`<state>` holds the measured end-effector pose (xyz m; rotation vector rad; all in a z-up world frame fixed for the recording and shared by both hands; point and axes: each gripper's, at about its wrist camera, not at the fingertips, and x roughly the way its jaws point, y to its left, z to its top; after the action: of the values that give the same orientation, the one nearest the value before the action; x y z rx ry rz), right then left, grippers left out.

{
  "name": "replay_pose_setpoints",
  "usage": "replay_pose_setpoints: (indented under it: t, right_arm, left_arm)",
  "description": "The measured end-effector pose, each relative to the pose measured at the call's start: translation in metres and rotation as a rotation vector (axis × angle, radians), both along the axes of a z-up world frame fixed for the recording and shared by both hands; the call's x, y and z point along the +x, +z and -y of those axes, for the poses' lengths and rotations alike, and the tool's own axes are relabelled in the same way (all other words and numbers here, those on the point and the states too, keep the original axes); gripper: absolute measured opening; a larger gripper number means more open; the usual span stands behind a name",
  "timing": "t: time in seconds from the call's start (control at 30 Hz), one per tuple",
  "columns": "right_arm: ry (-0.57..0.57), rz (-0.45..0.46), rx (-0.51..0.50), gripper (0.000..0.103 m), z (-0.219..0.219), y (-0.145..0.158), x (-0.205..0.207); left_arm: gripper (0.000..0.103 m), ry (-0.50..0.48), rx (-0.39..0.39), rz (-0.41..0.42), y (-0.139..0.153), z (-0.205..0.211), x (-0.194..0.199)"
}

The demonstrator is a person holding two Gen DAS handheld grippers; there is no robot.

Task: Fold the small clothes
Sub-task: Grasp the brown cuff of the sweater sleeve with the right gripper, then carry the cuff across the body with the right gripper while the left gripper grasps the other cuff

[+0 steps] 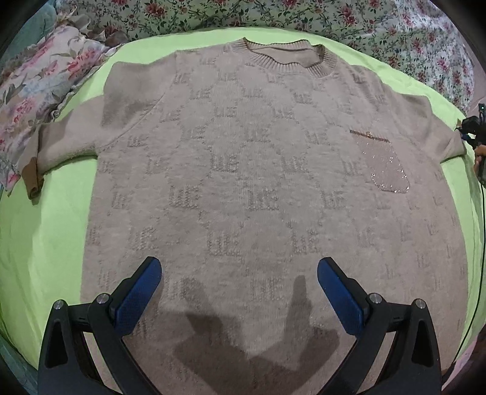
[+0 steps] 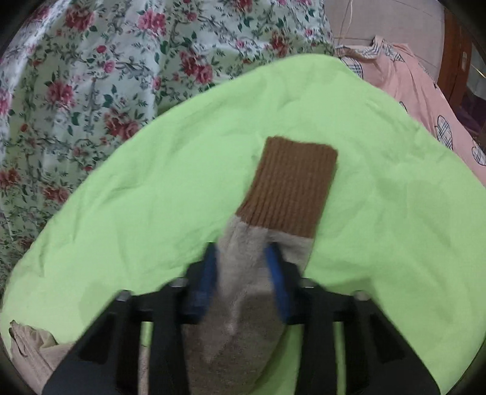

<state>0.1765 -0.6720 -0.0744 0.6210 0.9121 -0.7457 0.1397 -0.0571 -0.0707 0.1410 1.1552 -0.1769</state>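
Note:
A beige knit sweater (image 1: 249,170) lies flat, front up, on a lime green sheet (image 1: 45,231), with its collar at the far side and a sequinned pocket (image 1: 385,164) on the right. My left gripper (image 1: 239,270) is open and empty, hovering over the sweater's lower hem. My right gripper (image 2: 243,258) is shut on the sweater's sleeve (image 2: 243,273) just behind its brown ribbed cuff (image 2: 291,185). In the left wrist view the right gripper (image 1: 474,133) shows at the far right edge by the sleeve end. The other sleeve's brown cuff (image 1: 33,179) lies at the left.
A floral bedspread (image 1: 303,15) surrounds the green sheet. A floral pillow (image 1: 36,85) lies at the far left. A pink cloth with heart prints (image 2: 425,100) lies at the right in the right wrist view. A black cable (image 1: 477,261) runs along the right edge.

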Motion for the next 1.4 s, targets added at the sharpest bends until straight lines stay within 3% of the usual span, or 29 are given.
replay_pose_setpoints:
  t: [0.17, 0.33, 0.5, 0.67, 0.87, 1.0, 1.03, 1.17, 1.4]
  right_arm:
    - [0.12, 0.196, 0.083, 0.009, -0.038, 0.028, -0.016]
    - [0.338, 0.351, 0.188, 0.009, -0.13, 0.059, -0.007]
    - [0.542, 0.479, 0.361, 0.009, -0.244, 0.075, 0.022]
    - [0.74, 0.472, 0.476, 0.009, -0.362, 0.063, 0.067]
    - [0.895, 0.354, 0.57, 0.009, -0.466, 0.021, 0.093]
    - [0.893, 0.239, 0.594, 0.014, -0.488, -0.006, 0.099]
    - [0.886, 0.231, 0.614, 0.02, -0.487, -0.01, 0.097]
    - [0.844, 0.268, 0.647, 0.027, -0.468, -0.008, 0.075]
    - [0.754, 0.351, 0.576, 0.041, -0.413, 0.027, 0.019]
  left_arm:
    - [0.103, -0.013, -0.014, 0.01, 0.003, -0.002, -0.001]
    - [0.103, 0.005, -0.046, 0.028, 0.014, -0.016, -0.007]
    - [0.103, 0.046, -0.084, 0.064, 0.027, -0.041, -0.014]
    - [0.103, 0.062, -0.128, 0.08, 0.035, -0.068, -0.016]
    - [0.103, 0.059, -0.164, 0.094, 0.033, -0.089, -0.009]
    - [0.103, 0.055, -0.238, 0.087, 0.026, -0.095, 0.012]
    - [0.103, 0.056, -0.251, 0.08, 0.024, -0.095, 0.018]
    - [0.103, 0.037, -0.366, 0.03, 0.012, -0.088, 0.057]
    - [0.103, 0.061, -0.617, -0.106, -0.016, -0.074, 0.131]
